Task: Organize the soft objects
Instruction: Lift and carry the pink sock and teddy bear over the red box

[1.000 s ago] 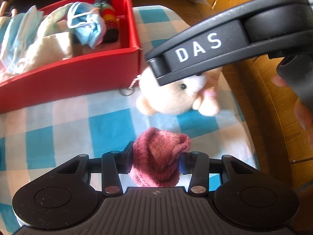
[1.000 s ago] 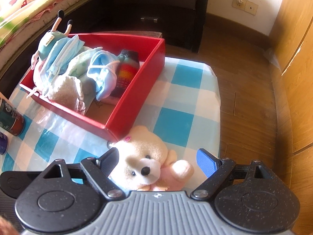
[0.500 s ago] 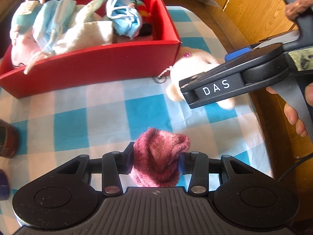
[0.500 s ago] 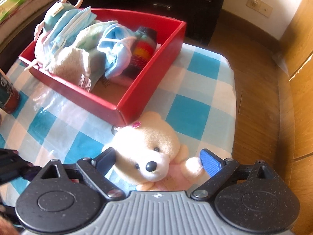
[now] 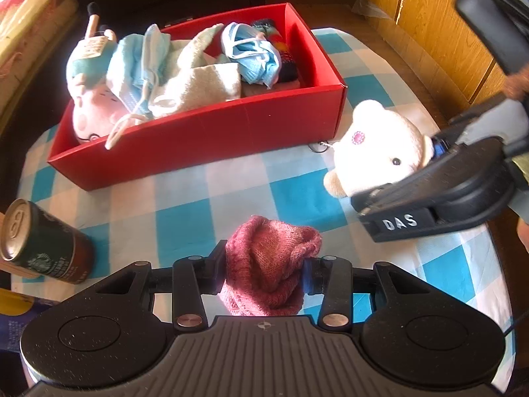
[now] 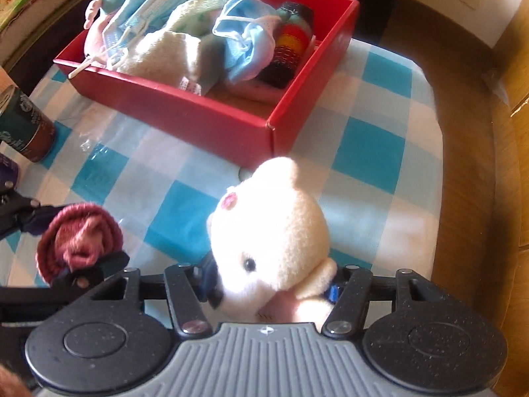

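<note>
My left gripper (image 5: 264, 268) is shut on a bunched pink knitted piece (image 5: 267, 264), held above the blue-and-white checked cloth (image 5: 185, 205). A white teddy bear (image 6: 267, 231) with a pink flower on its head lies just in front of the red box's (image 5: 231, 132) near right corner. My right gripper (image 6: 269, 284) has the bear between its jaws; they are closing, and the pads press its sides. The red box holds blue face masks (image 5: 251, 56), white cloths, a pink-and-teal plush and a striped roll. In the right wrist view the pink knitted piece (image 6: 79, 238) shows at the left.
A dark drink can (image 5: 43, 241) stands on the cloth at the left, with a purple thing partly out of frame below it. Wooden floor and wooden cabinet fronts lie to the right of the table. Dark drawers stand behind the box.
The right gripper's jaws, wide apart around the bear before, have closed onto it. The left gripper has drawn back from the box with the pink knit still held.
</note>
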`<state>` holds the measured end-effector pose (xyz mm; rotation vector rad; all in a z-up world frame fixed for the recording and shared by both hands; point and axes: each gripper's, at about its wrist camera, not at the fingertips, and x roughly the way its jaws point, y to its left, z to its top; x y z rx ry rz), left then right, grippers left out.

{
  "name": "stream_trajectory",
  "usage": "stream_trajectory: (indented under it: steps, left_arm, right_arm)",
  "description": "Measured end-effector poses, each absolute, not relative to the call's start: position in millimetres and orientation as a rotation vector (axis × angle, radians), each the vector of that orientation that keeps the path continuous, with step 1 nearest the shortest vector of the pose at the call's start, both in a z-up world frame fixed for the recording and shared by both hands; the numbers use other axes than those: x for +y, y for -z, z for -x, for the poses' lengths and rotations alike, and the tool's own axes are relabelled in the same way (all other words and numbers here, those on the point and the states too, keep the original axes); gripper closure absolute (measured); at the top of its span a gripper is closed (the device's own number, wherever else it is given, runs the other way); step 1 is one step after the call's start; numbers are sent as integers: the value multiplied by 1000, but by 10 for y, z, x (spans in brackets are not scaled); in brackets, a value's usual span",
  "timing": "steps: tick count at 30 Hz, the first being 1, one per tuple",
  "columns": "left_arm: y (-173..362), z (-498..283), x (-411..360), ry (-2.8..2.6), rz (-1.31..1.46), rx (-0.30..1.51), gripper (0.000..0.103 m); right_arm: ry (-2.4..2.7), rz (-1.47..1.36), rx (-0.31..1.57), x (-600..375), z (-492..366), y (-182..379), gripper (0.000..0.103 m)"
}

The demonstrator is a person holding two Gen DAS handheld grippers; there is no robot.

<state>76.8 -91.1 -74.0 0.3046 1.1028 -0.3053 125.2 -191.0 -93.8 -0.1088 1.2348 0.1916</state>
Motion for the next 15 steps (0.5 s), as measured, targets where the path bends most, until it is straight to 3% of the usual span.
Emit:
stream_trajectory:
  steps: [5, 15]
  left_arm:
    - [662, -724, -832, 283, -314, 1079, 60]
    - [510, -741, -682, 259, -284, 1041, 60]
  right_arm:
    - [-201, 75, 1227, -1876, -1109, 863, 77]
    - [-235, -91, 1166, -1861, -1030, 638, 79]
